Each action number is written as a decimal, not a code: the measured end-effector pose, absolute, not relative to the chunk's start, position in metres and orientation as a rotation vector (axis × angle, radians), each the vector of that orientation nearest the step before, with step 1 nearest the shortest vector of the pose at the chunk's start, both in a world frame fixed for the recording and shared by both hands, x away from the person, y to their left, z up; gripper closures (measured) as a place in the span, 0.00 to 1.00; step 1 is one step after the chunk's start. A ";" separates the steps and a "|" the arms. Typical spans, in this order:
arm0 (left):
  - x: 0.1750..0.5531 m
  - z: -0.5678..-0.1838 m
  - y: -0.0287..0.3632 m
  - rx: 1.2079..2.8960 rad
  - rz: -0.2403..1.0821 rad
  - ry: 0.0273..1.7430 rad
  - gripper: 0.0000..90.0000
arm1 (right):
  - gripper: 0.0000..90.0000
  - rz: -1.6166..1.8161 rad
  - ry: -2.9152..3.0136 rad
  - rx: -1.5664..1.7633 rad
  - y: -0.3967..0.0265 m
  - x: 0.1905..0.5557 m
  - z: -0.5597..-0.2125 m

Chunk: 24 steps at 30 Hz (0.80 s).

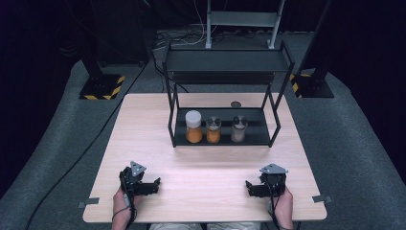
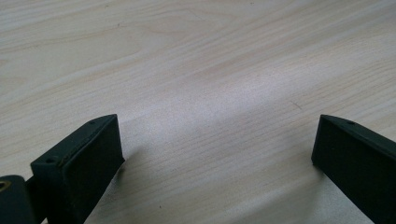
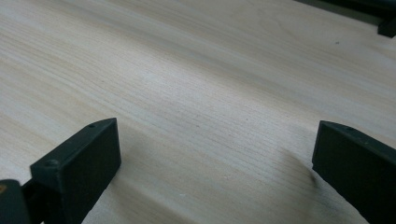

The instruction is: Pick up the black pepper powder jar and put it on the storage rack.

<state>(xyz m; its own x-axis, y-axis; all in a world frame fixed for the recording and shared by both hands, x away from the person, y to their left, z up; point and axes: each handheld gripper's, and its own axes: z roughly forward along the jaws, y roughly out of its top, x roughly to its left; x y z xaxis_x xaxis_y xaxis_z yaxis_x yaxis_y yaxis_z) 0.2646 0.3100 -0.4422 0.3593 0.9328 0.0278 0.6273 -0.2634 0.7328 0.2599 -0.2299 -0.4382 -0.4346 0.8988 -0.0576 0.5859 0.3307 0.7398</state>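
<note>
While both grippers rest at the near table edge, three jars stand upright in a row on the far rack's lower shelf.
Left gripper [image 1: 152,185] and right gripper [image 1: 252,187], jaws spread wide, empty, aim inward; white-capped jar [image 1: 193,126], two silver-capped jars [image 1: 213,129] [image 1: 238,128], black rack [image 1: 225,61], table [image 1: 206,167].

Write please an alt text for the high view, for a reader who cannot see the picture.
A person's left gripper and right gripper rest open near the front edge of a light wooden table, holding nothing. Farther back, a black two-level rack holds three spice jars in a row on its lower shelf.
</note>
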 end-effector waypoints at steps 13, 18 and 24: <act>0.265 -0.442 0.311 1.991 0.617 1.352 0.02 | 0.00 0.889 2.120 1.308 -0.227 0.258 -0.439; 0.265 -0.442 0.311 1.991 0.615 1.352 0.02 | 0.00 0.890 2.123 1.314 -0.227 0.259 -0.438; 0.265 -0.442 0.310 1.992 0.622 1.350 0.02 | 0.00 0.887 2.121 1.313 -0.227 0.259 -0.439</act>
